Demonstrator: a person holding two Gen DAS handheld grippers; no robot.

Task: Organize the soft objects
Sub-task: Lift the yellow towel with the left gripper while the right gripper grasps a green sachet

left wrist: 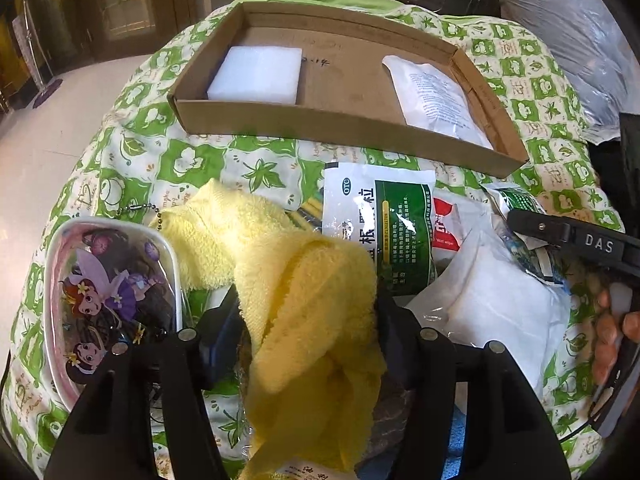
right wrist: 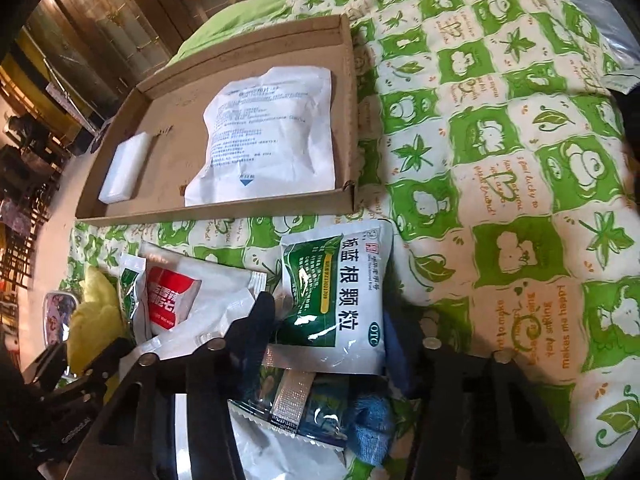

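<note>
My left gripper point(left wrist: 308, 320) is shut on a yellow towel point(left wrist: 296, 280), which bunches up between its fingers above the pile. My right gripper point(right wrist: 332, 328) is open over a green-and-white sachet point(right wrist: 340, 292); it grips nothing. A shallow cardboard tray point(left wrist: 256, 120) lies beyond on the bed, holding a white foam block point(left wrist: 258, 74) and a white printed pouch point(left wrist: 436, 96). The tray point(right wrist: 216, 212), foam block point(right wrist: 124, 168) and pouch point(right wrist: 272, 132) also show in the right wrist view. The towel point(right wrist: 96, 320) shows at the left there.
A green patterned quilt point(right wrist: 500, 160) covers the bed. A cartoon fairy pouch point(left wrist: 112, 296) lies left of the towel. A red-and-white wipe pack point(right wrist: 172, 296), a white bag point(left wrist: 500, 300), more sachets and a blue cloth point(right wrist: 372, 428) lie in the pile. The floor point(left wrist: 52, 152) is at left.
</note>
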